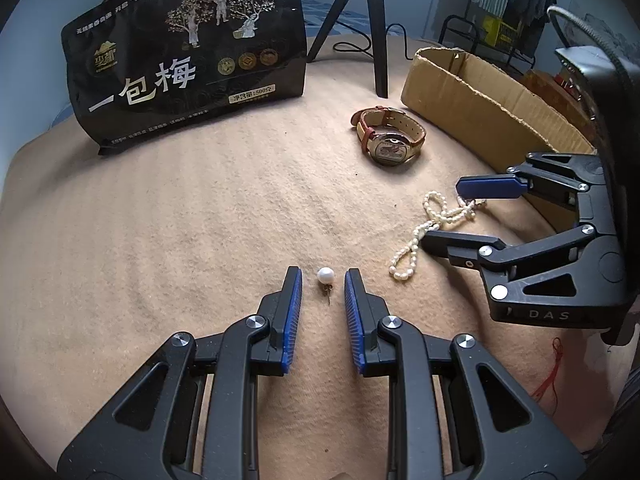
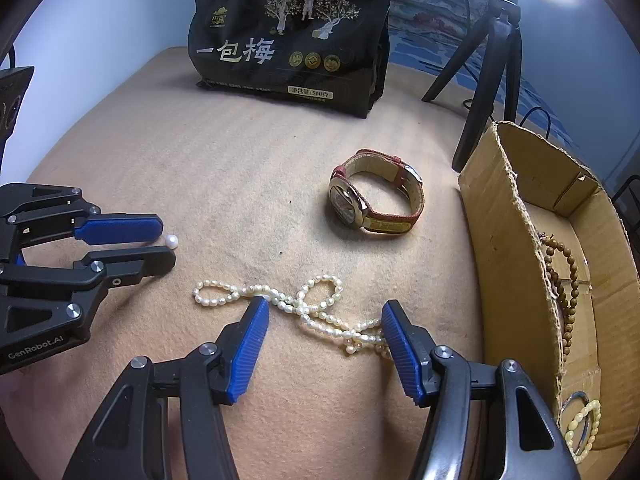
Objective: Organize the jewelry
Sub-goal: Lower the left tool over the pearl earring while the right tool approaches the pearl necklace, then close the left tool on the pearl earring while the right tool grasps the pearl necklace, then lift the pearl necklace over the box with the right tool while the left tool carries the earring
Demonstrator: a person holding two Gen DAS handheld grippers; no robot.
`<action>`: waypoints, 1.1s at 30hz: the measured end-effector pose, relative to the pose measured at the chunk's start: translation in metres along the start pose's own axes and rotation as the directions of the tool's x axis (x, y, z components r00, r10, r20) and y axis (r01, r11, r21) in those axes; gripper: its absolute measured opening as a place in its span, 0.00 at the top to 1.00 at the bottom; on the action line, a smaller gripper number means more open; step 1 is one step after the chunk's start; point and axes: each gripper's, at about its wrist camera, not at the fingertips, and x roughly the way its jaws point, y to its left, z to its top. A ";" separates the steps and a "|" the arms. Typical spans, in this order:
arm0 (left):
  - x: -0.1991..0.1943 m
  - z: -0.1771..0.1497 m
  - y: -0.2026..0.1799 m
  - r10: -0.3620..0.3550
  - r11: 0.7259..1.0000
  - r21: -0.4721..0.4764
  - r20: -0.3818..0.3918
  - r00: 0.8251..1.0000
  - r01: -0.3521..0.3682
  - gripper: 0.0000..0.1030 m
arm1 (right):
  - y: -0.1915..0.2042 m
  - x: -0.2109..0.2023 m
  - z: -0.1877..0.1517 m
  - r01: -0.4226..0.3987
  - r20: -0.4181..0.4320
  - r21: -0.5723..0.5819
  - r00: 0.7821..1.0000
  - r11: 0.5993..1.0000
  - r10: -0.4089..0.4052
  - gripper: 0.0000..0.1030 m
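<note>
Blanket: watch, pearl necklace, box.

We see our right hand-held gripper spread wide over the pearl necklace, which lies tangled on the tan blanket; the left blue pad touches the strand and the right pad sits by its bunched end. At far left our left hand-held gripper is parted around a single pearl earring. A red-strapped watch lies farther back. The cardboard box on the right holds brown wooden beads and a pale bead bracelet. A black snack bag and a tripod stand behind.
</note>
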 end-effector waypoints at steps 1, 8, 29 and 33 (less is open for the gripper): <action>0.002 0.000 0.000 0.002 1.000 0.001 -0.002 1.000 -0.002 0.79 | 0.000 0.000 0.000 0.000 0.000 -0.001 1.000 1.000 0.000 0.40; 0.006 0.001 -0.002 0.011 1.000 0.004 0.001 1.000 -0.011 0.93 | 0.001 0.000 -0.001 -0.019 0.006 -0.006 1.000 1.000 0.019 0.55; -0.026 0.005 -0.002 0.036 0.999 -0.024 0.059 0.998 -0.035 0.94 | 0.005 -0.032 0.004 -0.092 0.039 0.036 0.995 0.995 0.090 0.99; -0.041 0.009 -0.005 0.036 0.999 -0.028 0.082 0.996 -0.034 0.94 | 0.000 -0.044 0.007 -0.101 0.060 0.055 0.993 0.993 0.097 0.99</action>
